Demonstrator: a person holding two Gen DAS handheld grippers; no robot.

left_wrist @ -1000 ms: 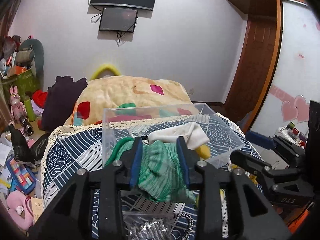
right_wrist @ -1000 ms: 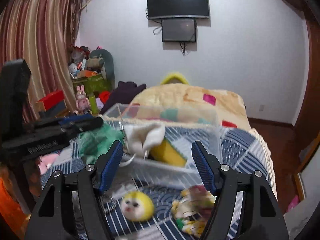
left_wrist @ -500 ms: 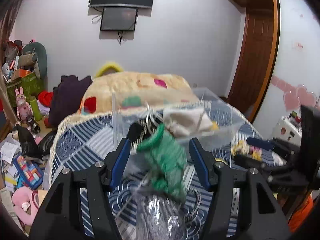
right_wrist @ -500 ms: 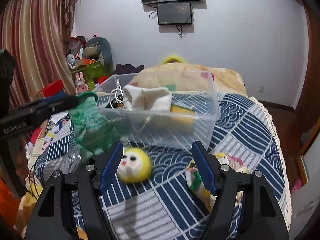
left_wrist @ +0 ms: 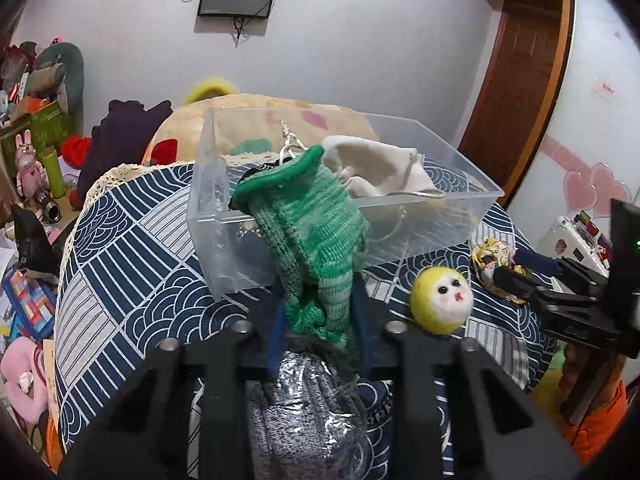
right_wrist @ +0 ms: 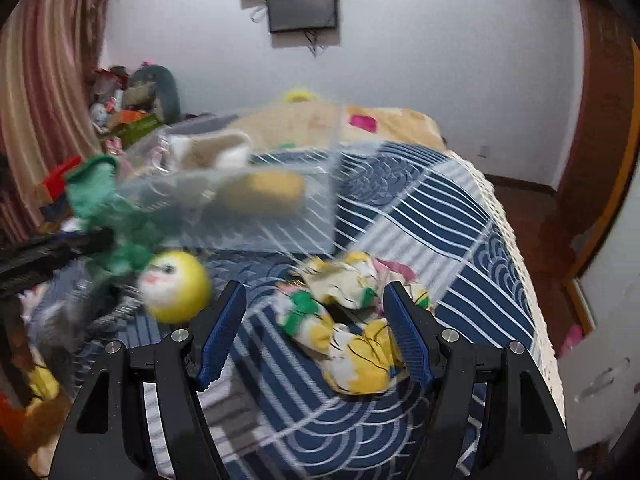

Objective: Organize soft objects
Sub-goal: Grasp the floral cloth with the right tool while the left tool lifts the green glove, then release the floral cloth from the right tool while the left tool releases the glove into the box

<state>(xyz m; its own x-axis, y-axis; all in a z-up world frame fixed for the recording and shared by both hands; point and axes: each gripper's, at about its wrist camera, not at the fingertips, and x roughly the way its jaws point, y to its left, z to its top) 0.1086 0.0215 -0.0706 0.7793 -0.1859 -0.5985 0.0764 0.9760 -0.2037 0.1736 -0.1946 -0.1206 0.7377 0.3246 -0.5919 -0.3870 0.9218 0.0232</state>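
Observation:
My left gripper (left_wrist: 318,312) is shut on the lower end of a green knitted sock (left_wrist: 310,236). The sock's cuff hangs over the near rim of a clear plastic bin (left_wrist: 460,200), which holds a white cloth (left_wrist: 376,168). The sock also shows blurred in the right wrist view (right_wrist: 108,216). My right gripper (right_wrist: 316,320) is open, its jaws on either side of a crumpled yellow, white and green cloth (right_wrist: 344,320) on the bed. A yellow plush ball with a face (left_wrist: 440,304) lies right of the sock; it also shows in the right wrist view (right_wrist: 176,286).
A silver-grey knitted item (left_wrist: 308,400) lies under my left gripper. The bed has a navy patterned cover (left_wrist: 132,280) with a beige blanket (right_wrist: 384,124) behind the bin. A yellow sponge-like item (right_wrist: 264,192) lies in the bin. Toys and clutter (left_wrist: 32,200) fill the floor at left.
My left gripper opened half a second ago and has now shut again on the sock's lower end. My right gripper moved down and forward over the crumpled cloth; the bin looks farther away.

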